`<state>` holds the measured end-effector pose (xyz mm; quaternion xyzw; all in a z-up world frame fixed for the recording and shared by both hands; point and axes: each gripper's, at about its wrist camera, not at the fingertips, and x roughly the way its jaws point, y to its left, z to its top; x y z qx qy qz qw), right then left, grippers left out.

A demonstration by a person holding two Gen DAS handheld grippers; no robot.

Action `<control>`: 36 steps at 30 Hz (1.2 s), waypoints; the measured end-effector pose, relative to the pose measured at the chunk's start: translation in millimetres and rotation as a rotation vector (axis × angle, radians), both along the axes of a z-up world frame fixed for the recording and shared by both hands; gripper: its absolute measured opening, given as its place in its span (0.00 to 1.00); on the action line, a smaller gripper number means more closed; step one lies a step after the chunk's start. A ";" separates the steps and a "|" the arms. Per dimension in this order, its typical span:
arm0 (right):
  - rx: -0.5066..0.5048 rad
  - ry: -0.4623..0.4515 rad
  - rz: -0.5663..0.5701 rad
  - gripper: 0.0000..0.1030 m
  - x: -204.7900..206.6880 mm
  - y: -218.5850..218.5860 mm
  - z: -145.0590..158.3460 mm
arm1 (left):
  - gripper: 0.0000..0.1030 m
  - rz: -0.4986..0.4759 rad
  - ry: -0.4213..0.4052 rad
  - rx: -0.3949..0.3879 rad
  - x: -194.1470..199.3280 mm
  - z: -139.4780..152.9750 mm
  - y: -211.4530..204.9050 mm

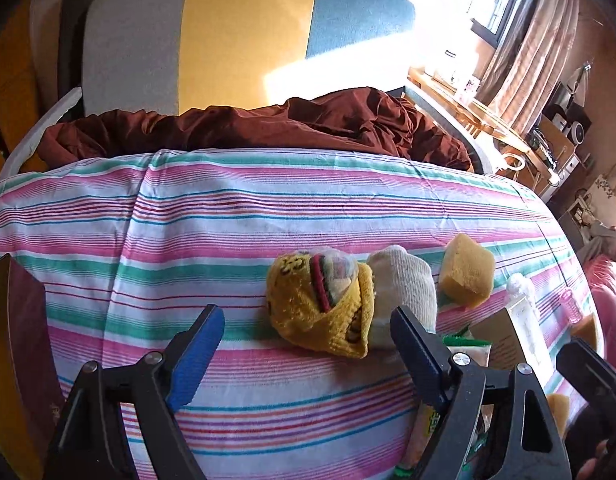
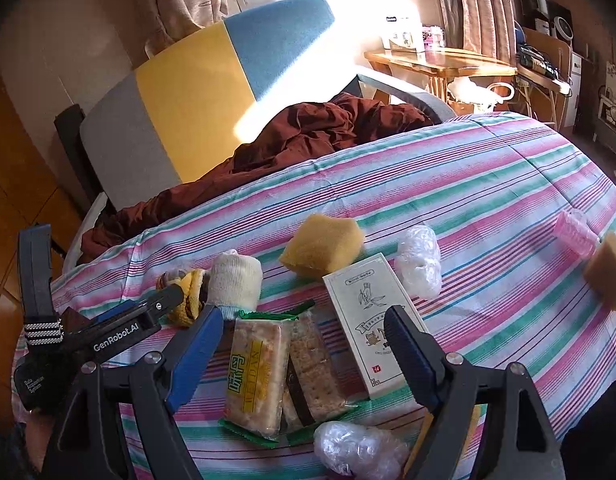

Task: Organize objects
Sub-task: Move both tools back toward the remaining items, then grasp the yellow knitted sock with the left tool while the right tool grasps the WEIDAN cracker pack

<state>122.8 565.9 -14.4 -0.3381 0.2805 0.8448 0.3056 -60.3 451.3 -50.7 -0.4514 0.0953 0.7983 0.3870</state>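
On the striped cloth (image 1: 228, 216) lie a yellow knitted sock bundle (image 1: 320, 312) and a white sock roll (image 1: 404, 284), with a yellow sponge (image 1: 468, 272) to their right. My left gripper (image 1: 304, 344) is open and empty just in front of the yellow bundle. My right gripper (image 2: 304, 344) is open and empty above two cracker packets (image 2: 256, 376) and a white box (image 2: 372, 320). In the right wrist view the sponge (image 2: 322, 246), the sock roll (image 2: 236, 280), the yellow bundle (image 2: 188, 292) and the left gripper's body (image 2: 116, 332) show further back.
Two crumpled clear plastic bags (image 2: 420, 260) (image 2: 356, 448), a pink roller (image 2: 576, 232) and a second sponge (image 2: 606, 276) lie on the cloth (image 2: 508, 184). A dark red fabric (image 1: 268, 124) lies behind, against a grey-yellow-blue chair back (image 1: 244, 36). A dark board (image 1: 24, 344) stands at left.
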 end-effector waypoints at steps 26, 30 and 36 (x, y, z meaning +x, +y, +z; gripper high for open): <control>0.032 -0.001 0.063 0.82 -6.4 -7.2 2.0 | 0.39 -0.040 0.123 -0.059 83.3 -28.3 -78.1; 0.039 -0.004 0.080 0.82 -8.2 -10.7 2.3 | 0.39 -0.053 0.153 -0.075 79.4 -34.2 -69.5; 0.040 -0.009 0.076 0.82 -9.2 -8.9 1.2 | 0.40 -0.036 0.171 -0.077 79.0 -37.3 -64.9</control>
